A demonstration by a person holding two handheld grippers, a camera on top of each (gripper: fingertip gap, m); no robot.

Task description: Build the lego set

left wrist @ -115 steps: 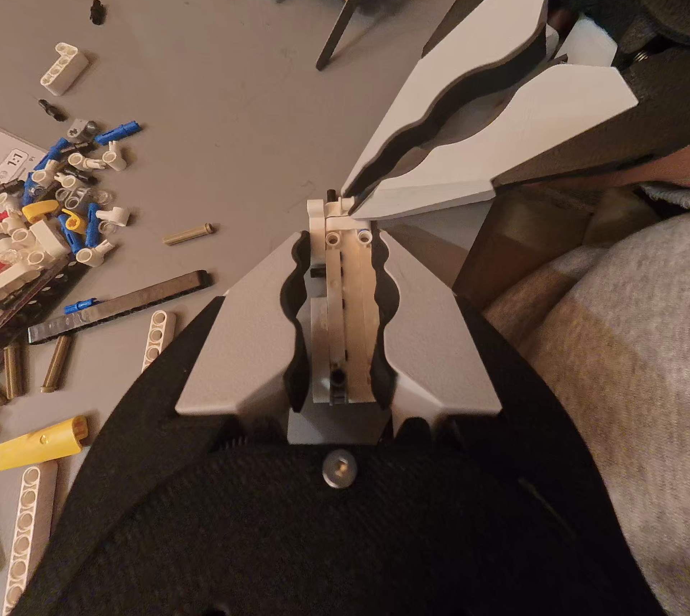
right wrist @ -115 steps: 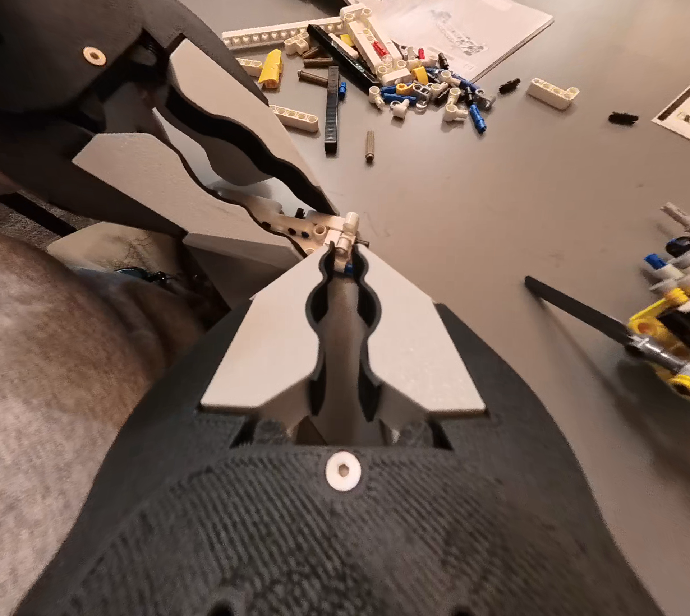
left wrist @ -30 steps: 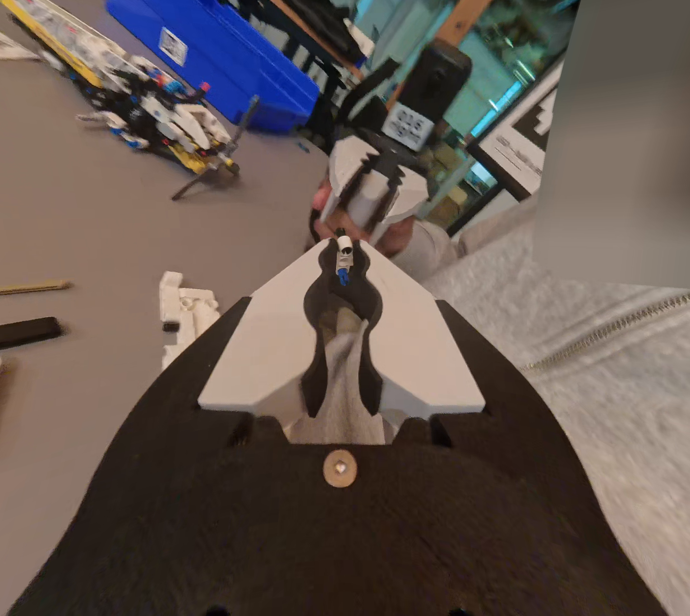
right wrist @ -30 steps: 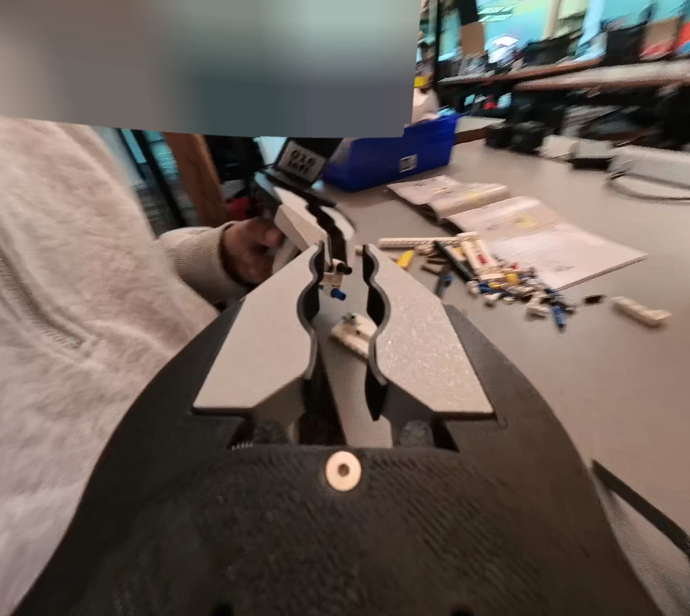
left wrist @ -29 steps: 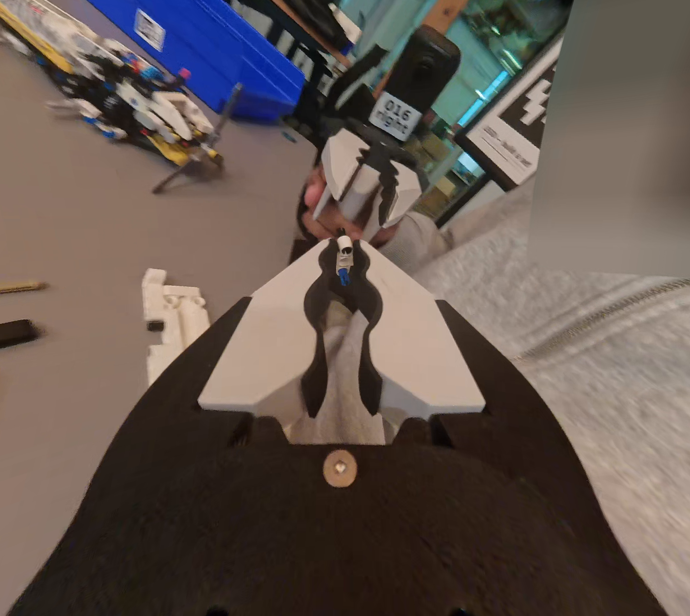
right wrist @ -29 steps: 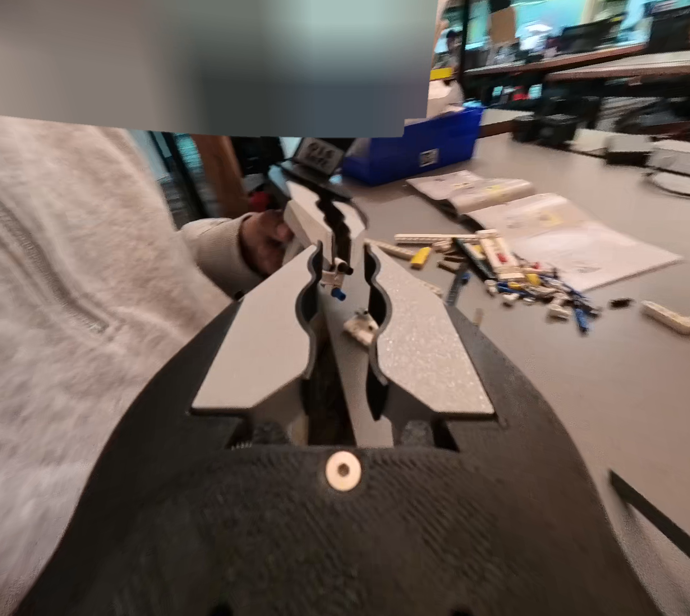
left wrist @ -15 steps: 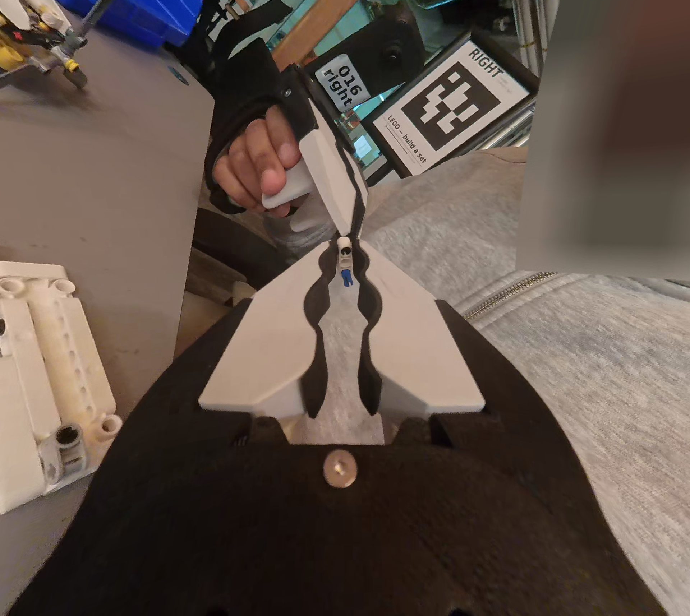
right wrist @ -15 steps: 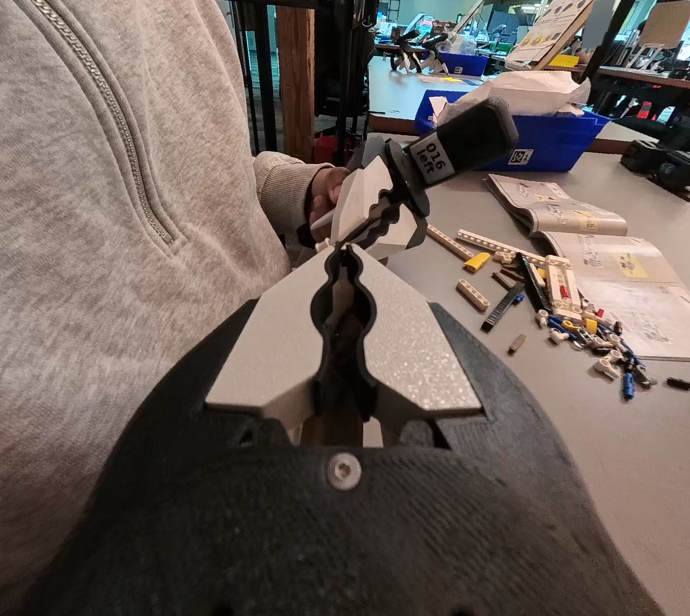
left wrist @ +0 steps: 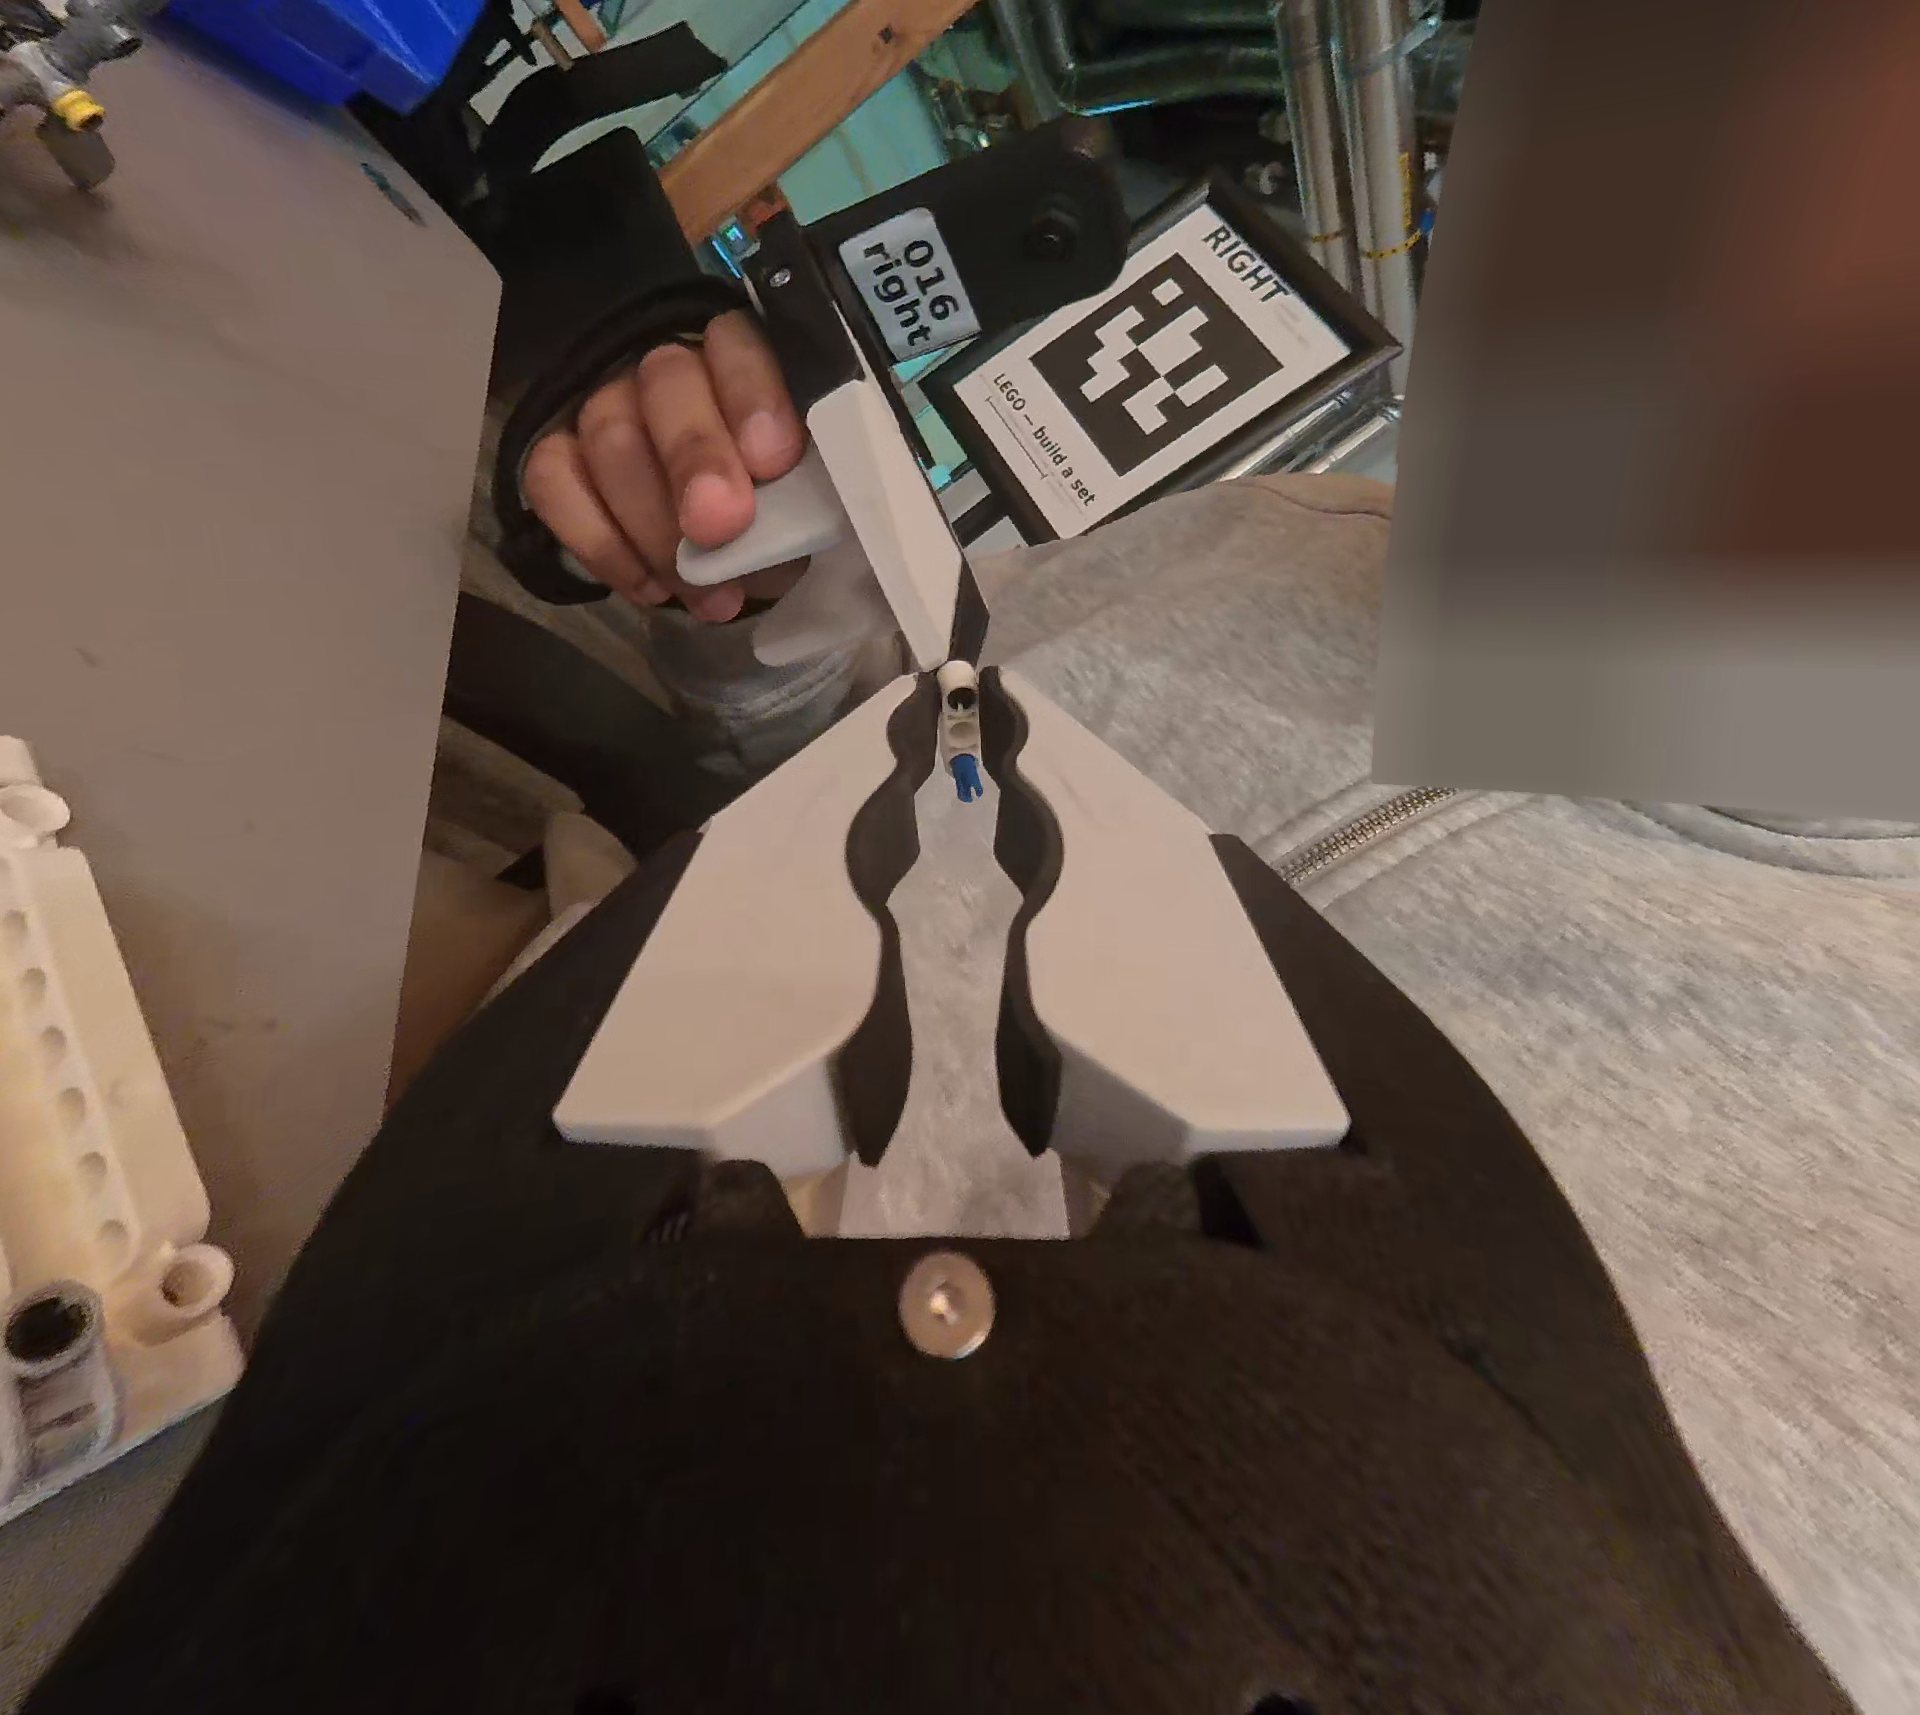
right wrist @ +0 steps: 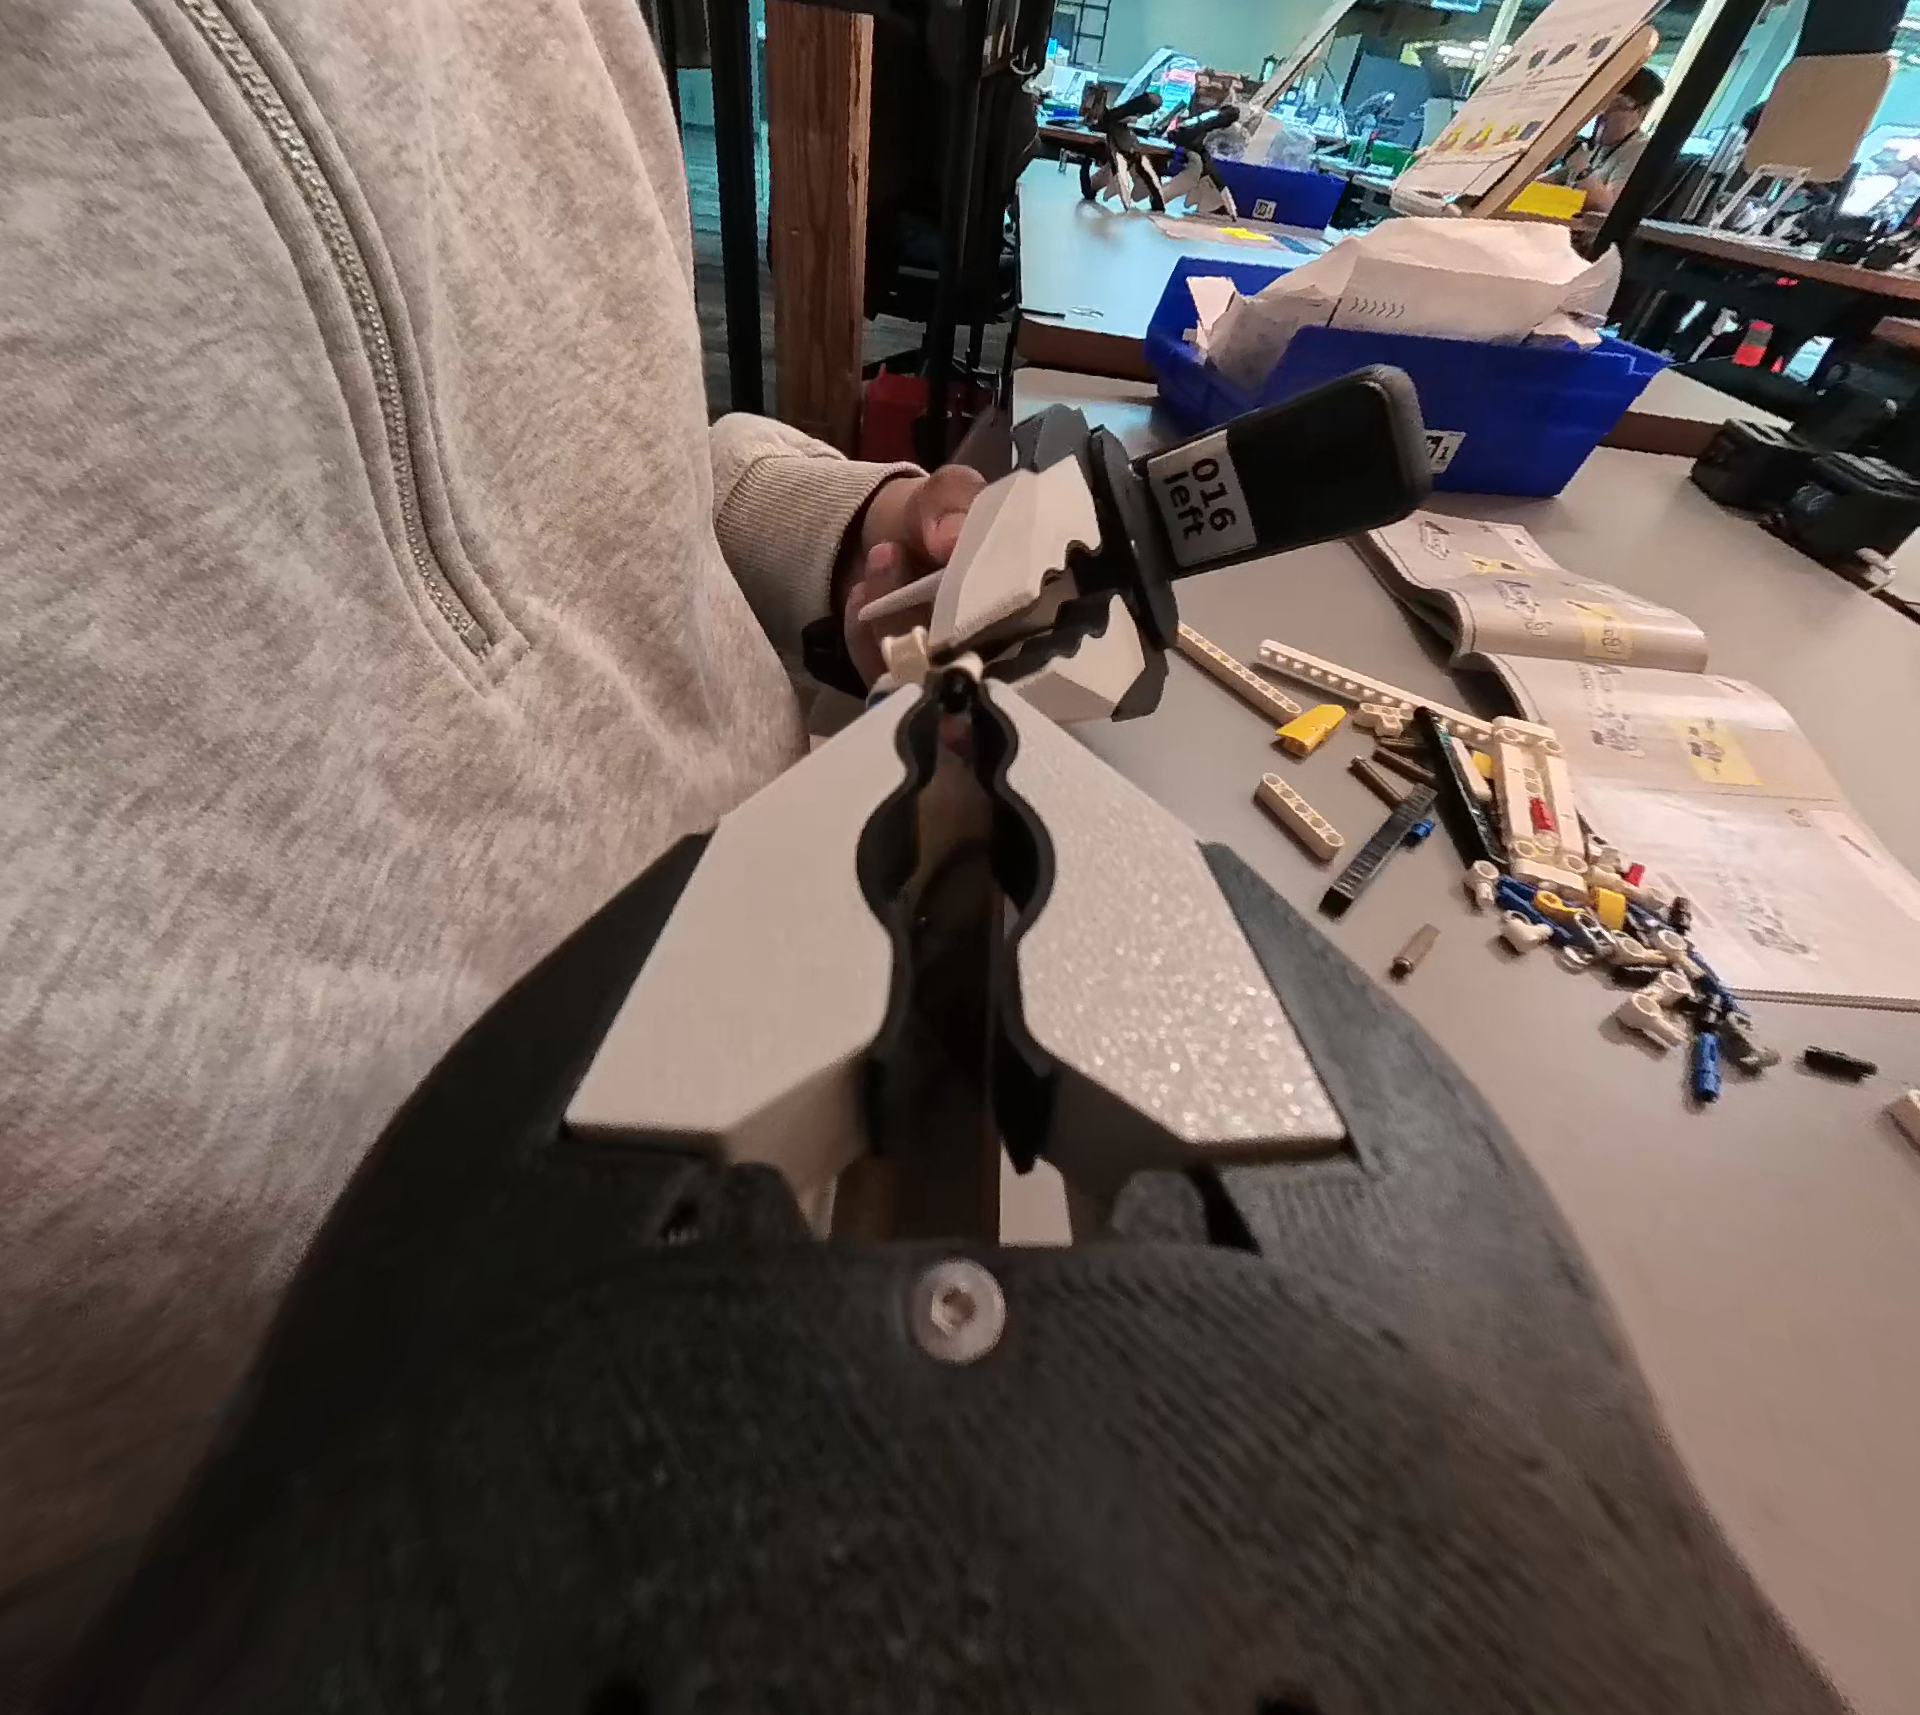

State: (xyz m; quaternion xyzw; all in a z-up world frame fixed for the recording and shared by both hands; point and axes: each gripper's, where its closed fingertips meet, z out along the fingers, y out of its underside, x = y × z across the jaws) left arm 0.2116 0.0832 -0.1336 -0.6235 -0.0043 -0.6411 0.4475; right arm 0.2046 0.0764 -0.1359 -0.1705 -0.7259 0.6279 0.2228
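Note:
My left gripper point(left wrist: 956, 691) is shut on a small white connector point(left wrist: 958, 709) with a blue pin point(left wrist: 966, 780) sticking out toward me. I hold it in the air in front of a person's grey hoodie. My right gripper point(left wrist: 948, 653) comes down from above, tip to tip with the left. In the right wrist view my right gripper point(right wrist: 951, 695) is shut on a black pin end of the connector point(right wrist: 904, 651). The left gripper point(right wrist: 940, 655) holds it from the far side. A white beam assembly point(left wrist: 73, 1094) lies on the grey table point(left wrist: 208, 439).
A pile of loose white, blue, yellow and black parts point(right wrist: 1558, 896) lies beside an open instruction booklet point(right wrist: 1683, 792). A blue bin point(right wrist: 1403, 398) stands at the table's back. A part-built model point(left wrist: 62, 55) shows at the far left. A person's hand point(left wrist: 644, 470) holds the right gripper's handle. Left and right tips are no more than a few centimetres apart. The part-built model point(left wrist: 62, 55) is about equally far from each gripper, around 20 cm.
The left gripper let go of the white assembly, which lies on the table, and took the connector. The right gripper, open a second ago, has shut on the connector's pin.

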